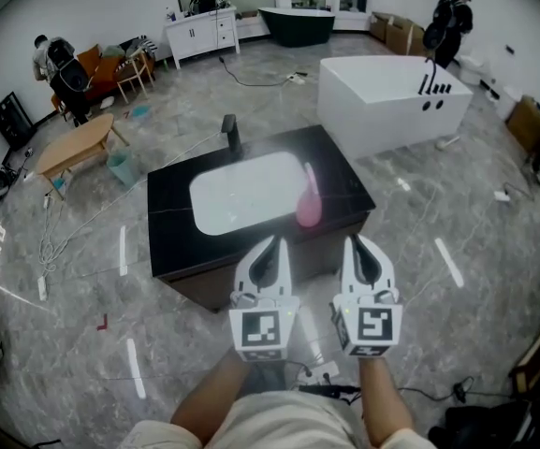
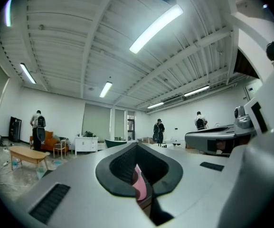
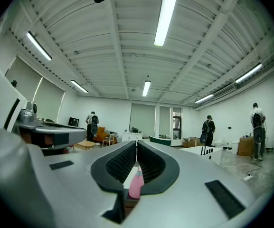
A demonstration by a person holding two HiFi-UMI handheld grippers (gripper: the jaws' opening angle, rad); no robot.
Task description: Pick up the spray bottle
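- Was there any writing to read?
- Only square black-and-white markers (image 1: pixel 262 328) on the cubes. The pink bottle (image 1: pixel 308 199) stood at the right rim of the white basin (image 1: pixel 237 195), on the black table (image 1: pixel 171 241), mid-frame in the head view.
- Was there room around it?
- There was bare table to its right. The left gripper (image 1: pixel 270 246) and right gripper (image 1: pixel 357 246) hung lower, well short of it.
- And their jaws?
- Both pairs were pressed together, holding nothing. Each gripper view framed the bottle through its jaw hollow and showed the ceiling lights (image 3: pixel 167 13), which the head view missed.

The head camera looks steeply down from behind the left gripper (image 1: pixel 271 243) and right gripper (image 1: pixel 356 243). Each gripper's camera faces level along its jaws. All three share the spray bottle (image 1: pixel 308 202) ahead.
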